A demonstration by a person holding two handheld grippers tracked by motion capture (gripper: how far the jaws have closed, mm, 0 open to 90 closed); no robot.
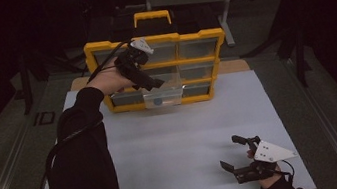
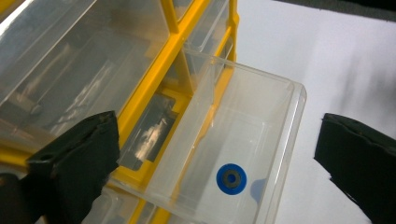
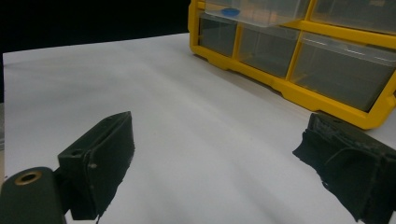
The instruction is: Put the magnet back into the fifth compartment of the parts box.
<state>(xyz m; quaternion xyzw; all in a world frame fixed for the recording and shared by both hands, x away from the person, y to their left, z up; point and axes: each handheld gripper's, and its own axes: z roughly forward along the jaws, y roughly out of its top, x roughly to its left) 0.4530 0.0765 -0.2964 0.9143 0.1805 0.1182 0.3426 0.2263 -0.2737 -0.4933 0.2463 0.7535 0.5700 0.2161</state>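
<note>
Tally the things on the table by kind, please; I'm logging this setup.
Yellow drawer cabinet: 1
Clear drawer pulled out: 1
Blue ring in that drawer: 1
Handheld grippers, left gripper and right gripper, both open: 2
White sheet: 1
Total: 6

Pretty dim overall: the high view is swallowed by black around the white sheet (image 1: 188,137). Soft glare is caught on the clear drawer (image 2: 243,140), and the near jaws are rendered slightly soft and grainy.

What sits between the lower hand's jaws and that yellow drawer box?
Bare white sheet, seen in the high view, separates the right gripper from the organizer.
</note>
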